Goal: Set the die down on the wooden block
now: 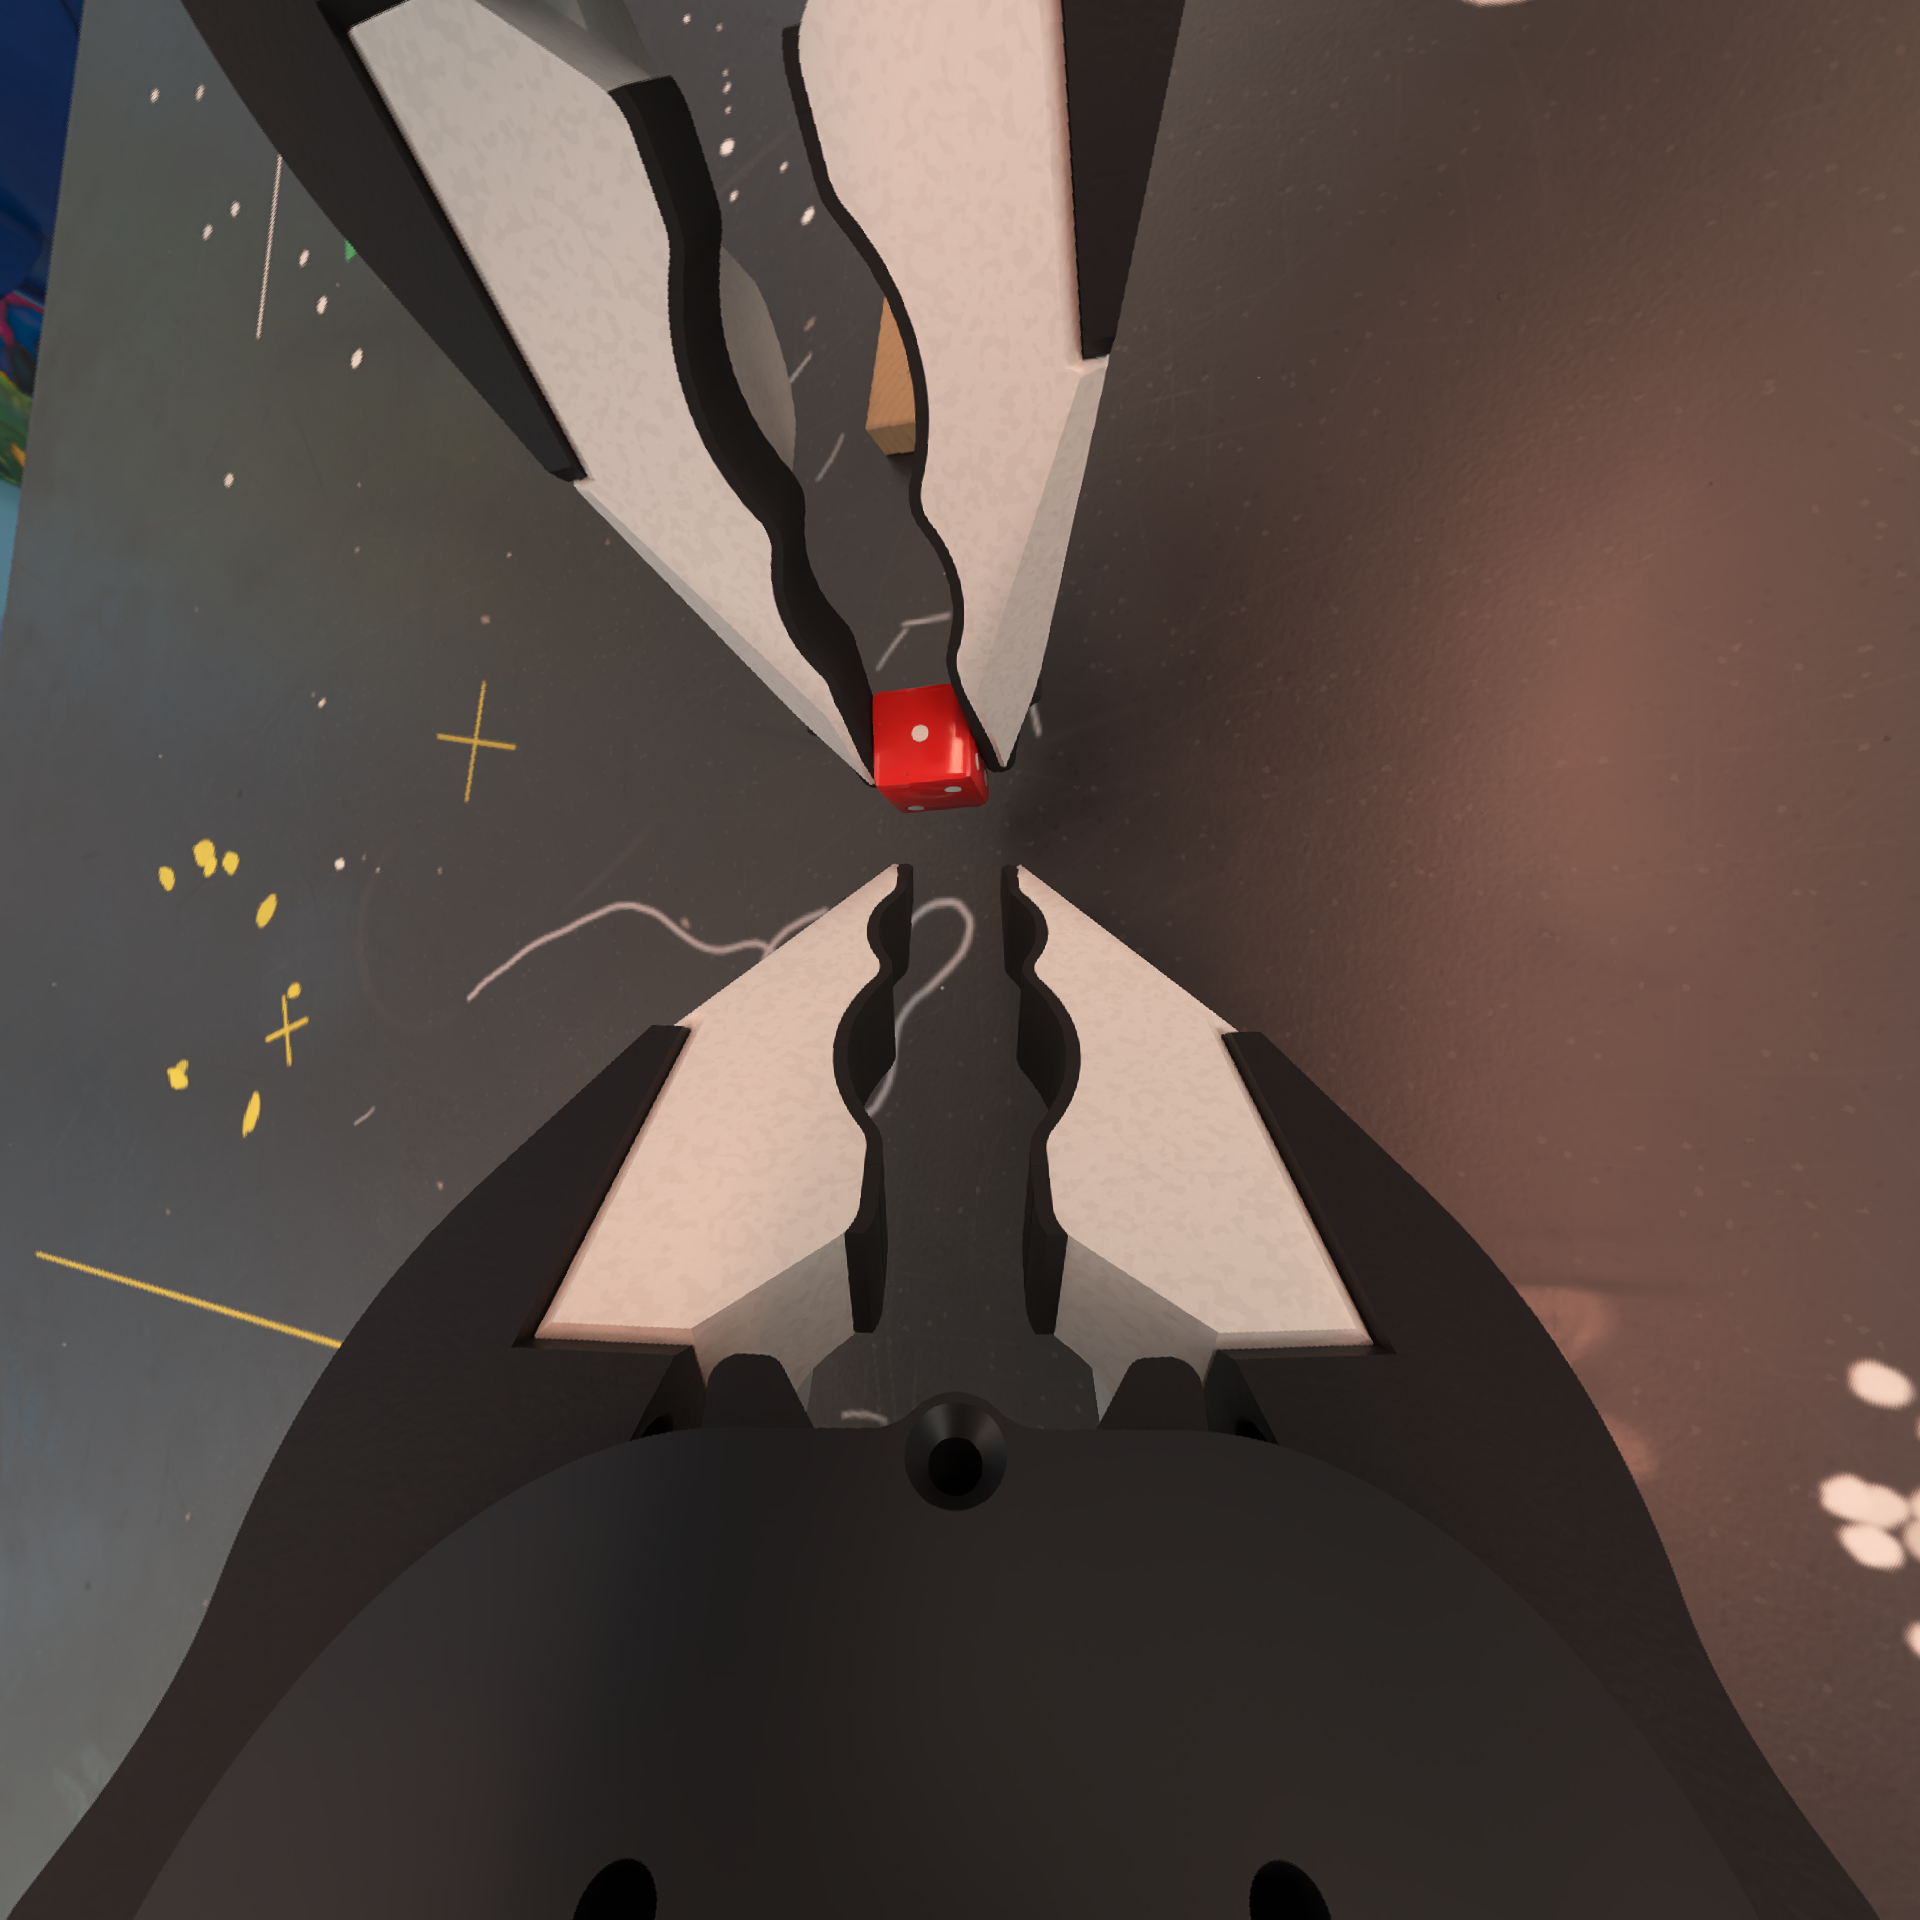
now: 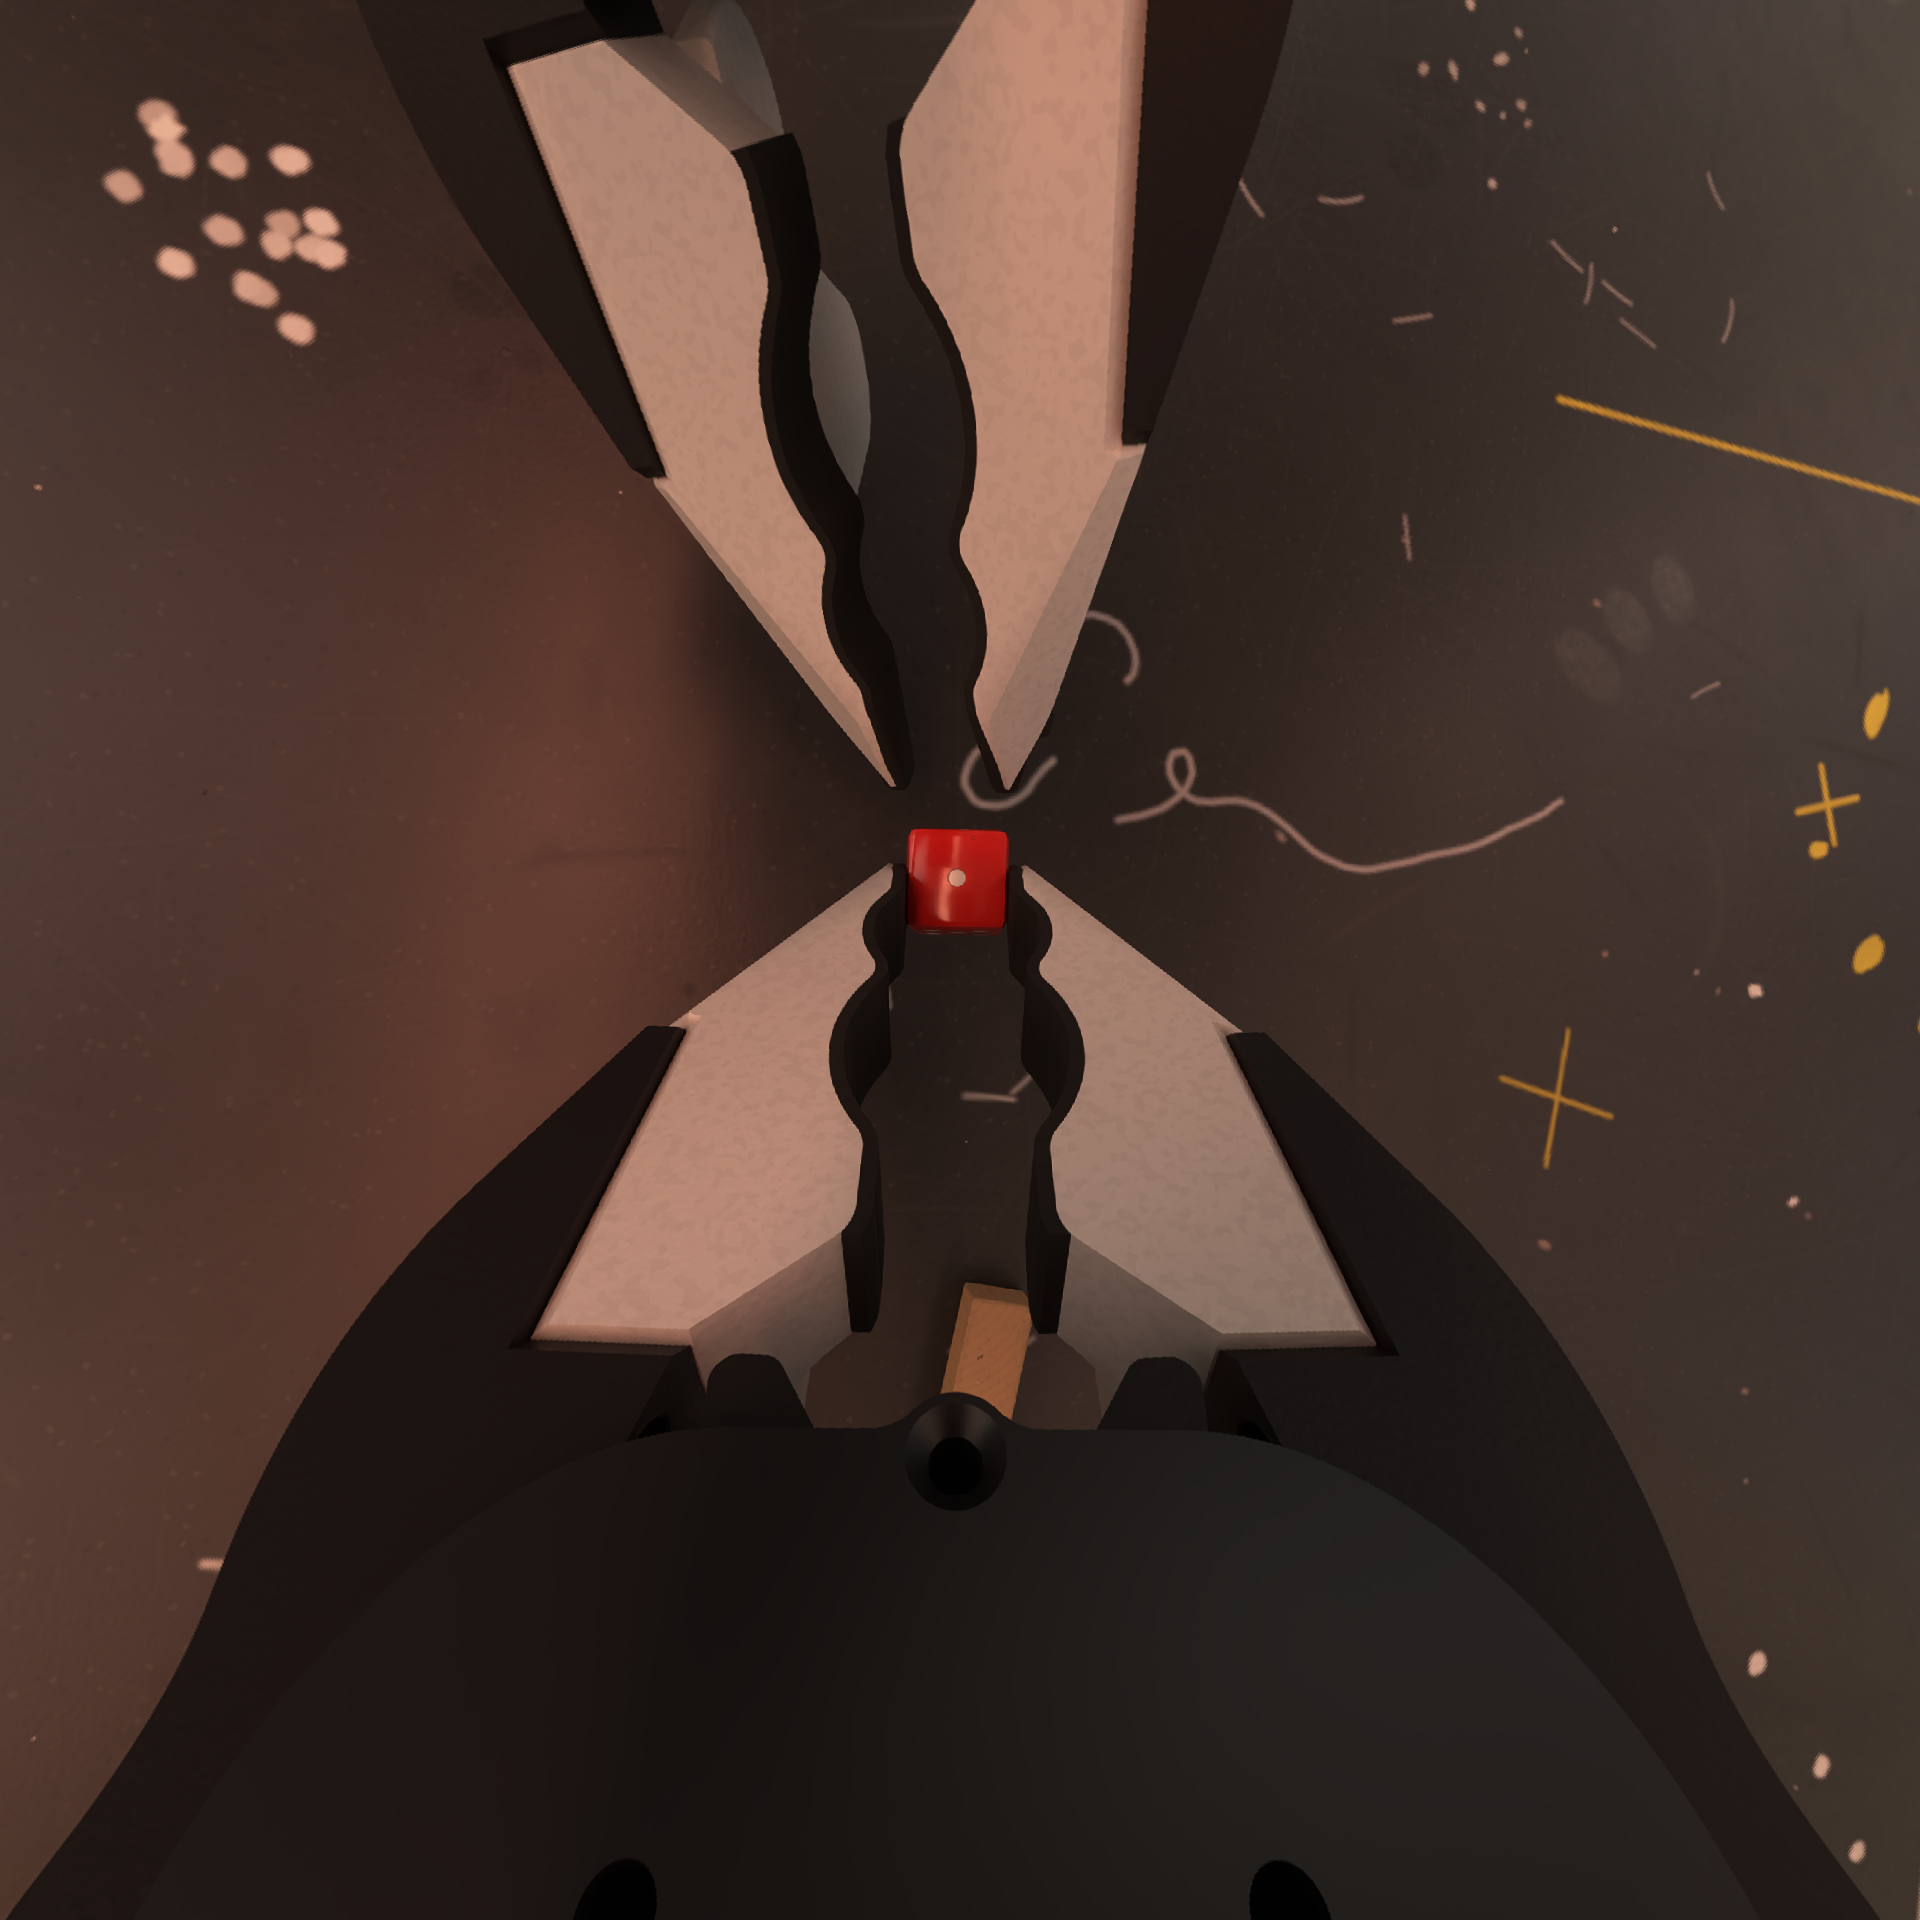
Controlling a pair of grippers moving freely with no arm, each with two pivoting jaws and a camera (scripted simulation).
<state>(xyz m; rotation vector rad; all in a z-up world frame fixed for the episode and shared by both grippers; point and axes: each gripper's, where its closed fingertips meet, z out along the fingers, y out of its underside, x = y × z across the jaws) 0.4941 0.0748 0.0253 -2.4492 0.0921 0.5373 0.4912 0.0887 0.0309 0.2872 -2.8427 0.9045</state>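
My right gripper (image 2: pixel 957 883) has the red die (image 2: pixel 957 879) pinched between its fingertips (image 2: pixel 883 914), one tip pressed on each side of the cube, and the face turned toward my right wrist camera shows a single white pip. From the left wrist camera I see the same die (image 1: pixel 925 746) clamped at the very tips of the right gripper (image 1: pixel 935 764), with more pips on the lower face. My left gripper (image 1: pixel 957 878) sits tip to tip with it, just short of the die and not touching; its fingers (image 1: pixel 1039 935) are spread with a clear gap between them and nothing inside. The wooden block (image 2: pixel 985 1351) shows in the right wrist view as a tan piece low between my own fingers, close to the gripper body, well behind the die; in the left view only a sliver of the block (image 1: pixel 888 384) peeks out between the right gripper's fingers. Everything hangs over a dark tabletop (image 1: pixel 312 623) scattered with chalky scribbles, white flecks and yellow marks.
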